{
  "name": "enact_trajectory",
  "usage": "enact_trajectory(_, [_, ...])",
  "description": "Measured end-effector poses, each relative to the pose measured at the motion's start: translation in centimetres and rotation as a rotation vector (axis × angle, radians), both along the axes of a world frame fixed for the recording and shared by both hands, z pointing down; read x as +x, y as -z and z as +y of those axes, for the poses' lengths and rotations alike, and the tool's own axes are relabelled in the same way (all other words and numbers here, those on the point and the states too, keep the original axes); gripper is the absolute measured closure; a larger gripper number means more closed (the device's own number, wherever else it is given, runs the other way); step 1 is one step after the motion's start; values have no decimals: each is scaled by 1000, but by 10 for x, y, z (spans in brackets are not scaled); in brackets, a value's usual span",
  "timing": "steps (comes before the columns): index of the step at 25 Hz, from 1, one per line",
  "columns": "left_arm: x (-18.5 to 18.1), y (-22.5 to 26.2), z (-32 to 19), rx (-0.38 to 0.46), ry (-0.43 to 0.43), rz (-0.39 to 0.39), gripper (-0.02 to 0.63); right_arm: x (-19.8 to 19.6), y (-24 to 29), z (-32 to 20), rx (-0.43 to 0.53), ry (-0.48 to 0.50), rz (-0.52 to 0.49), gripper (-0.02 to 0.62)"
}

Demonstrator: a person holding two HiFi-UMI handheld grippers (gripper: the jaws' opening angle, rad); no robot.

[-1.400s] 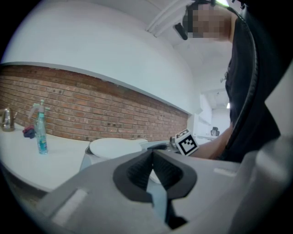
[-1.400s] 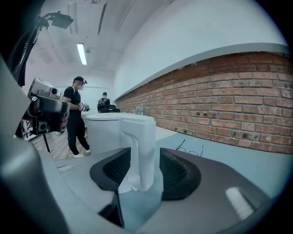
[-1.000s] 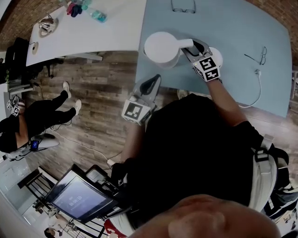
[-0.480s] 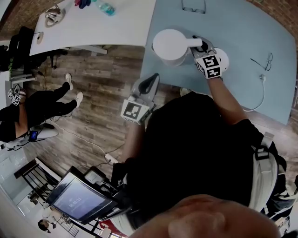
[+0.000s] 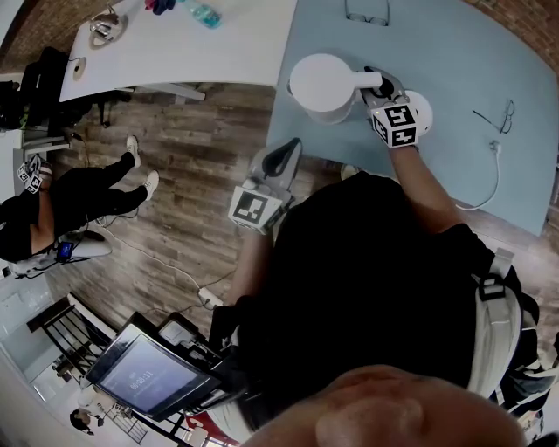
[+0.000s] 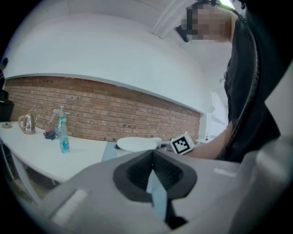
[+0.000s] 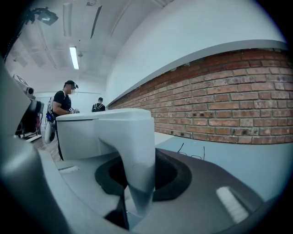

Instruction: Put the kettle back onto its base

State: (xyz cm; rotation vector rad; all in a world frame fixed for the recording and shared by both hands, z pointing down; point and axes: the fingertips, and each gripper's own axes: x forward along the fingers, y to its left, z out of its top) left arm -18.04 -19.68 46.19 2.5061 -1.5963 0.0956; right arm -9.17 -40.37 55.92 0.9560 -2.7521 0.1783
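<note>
The white kettle (image 5: 321,83) stands on the pale blue table (image 5: 454,52), with its handle (image 5: 362,81) pointing right. Its round white base (image 5: 423,106) lies just right of it, partly hidden by my right gripper's marker cube. My right gripper (image 5: 377,85) reaches in level, and the handle (image 7: 137,151) stands between its jaws. These jaws are closing, with dark gaps still showing on both sides of the handle. My left gripper (image 5: 278,161) hangs off the table's near edge over the wooden floor, shut and empty. From there the kettle (image 6: 137,144) shows beyond its fingertips.
A white cord (image 5: 489,175) runs from the base toward the table's near right edge. Glasses (image 5: 493,118) lie at the right and another pair (image 5: 365,13) at the far edge. A white table (image 5: 175,52) at left holds a spray bottle (image 6: 63,135). A person (image 5: 79,205) sits on the floor at left.
My right gripper's jaws have narrowed around the kettle's handle. The kettle stays where it stood on the table. My left gripper has hardly moved.
</note>
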Motion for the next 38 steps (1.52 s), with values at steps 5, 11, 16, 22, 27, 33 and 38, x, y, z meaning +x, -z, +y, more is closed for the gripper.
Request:
enact_trajectory(5, [-4, -1, 1, 27, 5, -2, 604, 4, 13, -5, -21, -40, -100, 491])
enact_trajectory(11, [-1, -3, 3, 18, -6, 1, 604, 14, 12, -3, -91, -62, -160, 491])
enact_trajectory(16, [1, 0, 0, 28, -40, -15, 604, 21, 21, -2, -127, -95, -227, 483])
enact_trajectory(22, [12, -3, 0, 27, -87, -12, 604, 43, 43, -8, -92, -147, -273, 483])
enact_trajectory(27, [30, 1, -7, 27, -144, 30, 604, 74, 63, -11, -76, -212, -305, 482])
enact_trajectory(33, [59, 1, -17, 42, -248, -1, 604, 123, 78, -8, 14, -280, -266, 482])
enact_trajectory(38, [78, -3, -30, 7, -305, 22, 604, 160, 74, -12, 19, -340, -263, 480])
